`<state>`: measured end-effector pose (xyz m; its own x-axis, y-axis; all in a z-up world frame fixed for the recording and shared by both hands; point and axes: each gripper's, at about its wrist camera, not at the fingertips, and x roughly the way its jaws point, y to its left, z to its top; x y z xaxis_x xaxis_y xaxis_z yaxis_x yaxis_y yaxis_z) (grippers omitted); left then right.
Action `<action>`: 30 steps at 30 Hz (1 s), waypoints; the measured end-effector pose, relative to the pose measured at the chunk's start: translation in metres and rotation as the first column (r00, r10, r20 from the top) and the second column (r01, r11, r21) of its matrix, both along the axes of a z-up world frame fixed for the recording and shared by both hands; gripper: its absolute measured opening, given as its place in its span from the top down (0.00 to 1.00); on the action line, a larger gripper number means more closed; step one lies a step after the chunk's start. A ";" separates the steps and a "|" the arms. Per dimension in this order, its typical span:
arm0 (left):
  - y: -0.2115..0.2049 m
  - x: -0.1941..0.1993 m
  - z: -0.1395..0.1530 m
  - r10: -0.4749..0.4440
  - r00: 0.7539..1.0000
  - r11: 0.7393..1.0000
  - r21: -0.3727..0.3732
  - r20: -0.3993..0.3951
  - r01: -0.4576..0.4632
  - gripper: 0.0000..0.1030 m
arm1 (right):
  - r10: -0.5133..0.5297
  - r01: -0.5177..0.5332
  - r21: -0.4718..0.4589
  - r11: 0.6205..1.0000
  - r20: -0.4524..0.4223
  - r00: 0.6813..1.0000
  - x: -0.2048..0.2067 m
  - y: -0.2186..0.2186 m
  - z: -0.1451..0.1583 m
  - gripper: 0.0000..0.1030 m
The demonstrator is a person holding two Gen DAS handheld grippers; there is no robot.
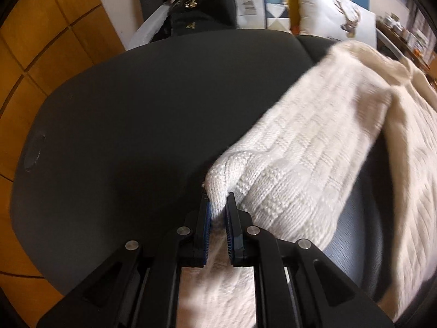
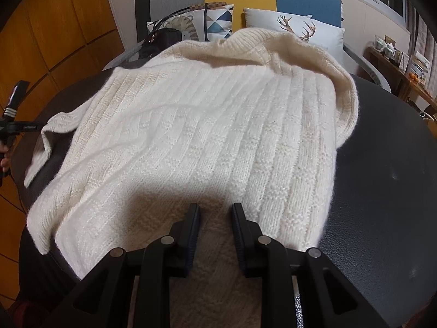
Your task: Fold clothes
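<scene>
Two claws | left claw (image 1: 218, 205) pinching sweater (image 1: 314, 142) | right claw (image 2: 215, 218) parted, empty | dark table (image 1: 123, 109)

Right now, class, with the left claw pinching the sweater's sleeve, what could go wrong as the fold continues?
The left claw grips only the cuff, so the knit could slip free or stretch. The sweater already bunches at its far edge, so pulling may drag it crooked. The right claw sits open above it, holding nothing down.
</scene>
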<state>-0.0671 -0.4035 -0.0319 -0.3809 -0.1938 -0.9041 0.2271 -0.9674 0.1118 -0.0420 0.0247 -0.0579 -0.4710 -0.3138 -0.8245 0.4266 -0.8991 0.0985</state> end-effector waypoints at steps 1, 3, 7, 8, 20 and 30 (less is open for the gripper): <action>-0.004 -0.002 -0.002 0.011 1.000 1.000 0.000 -0.001 -0.011 0.90 | 0.001 -0.001 0.003 1.000 0.001 1.000 -0.001 0.000 0.000 0.77; -0.011 -0.006 -0.009 0.025 1.000 1.000 -0.013 0.009 -0.025 0.90 | 0.002 -0.002 0.008 1.000 0.006 1.000 -0.001 -0.002 0.000 0.77; -0.028 -0.016 -0.015 0.036 0.999 0.998 -0.054 0.022 -0.035 0.90 | 0.001 -0.001 0.016 1.000 0.015 1.000 -0.001 -0.004 0.000 0.77; -0.032 -0.018 -0.016 0.038 0.999 0.997 -0.066 0.025 -0.036 0.90 | 0.002 -0.002 0.019 1.000 0.017 1.000 -0.004 -0.005 0.000 0.77; -0.082 -0.030 -0.016 0.054 0.998 0.990 -0.136 0.036 -0.049 0.76 | 0.005 -0.006 0.053 0.999 0.023 1.000 -0.013 -0.009 0.000 0.77; -0.112 -0.007 0.001 0.154 0.988 0.977 -0.148 -0.021 -0.156 0.66 | 0.019 -0.020 0.049 0.999 0.010 1.000 -0.016 -0.006 0.000 0.77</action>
